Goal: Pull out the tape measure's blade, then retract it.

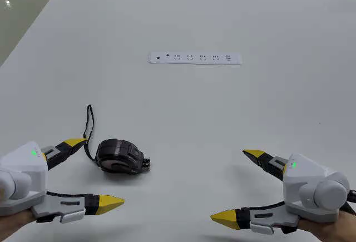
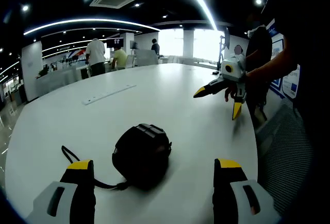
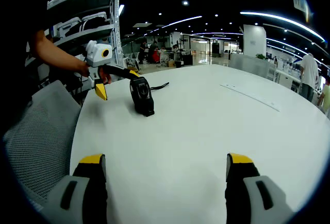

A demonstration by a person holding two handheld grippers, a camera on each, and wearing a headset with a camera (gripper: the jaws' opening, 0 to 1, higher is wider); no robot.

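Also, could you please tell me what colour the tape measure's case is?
The tape measure's case is black, seen best in the head view.

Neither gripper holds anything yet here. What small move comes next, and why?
Probably ease the left gripper forward until its open jaws straddle the tape measure. It lies on the table just ahead of those jaws, untouched, blade in. The right gripper hangs open, well off to the side.

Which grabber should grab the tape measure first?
Probably the left gripper: the tape measure lies just ahead, between its open jaws. The right gripper, also open, is farther off across the table.
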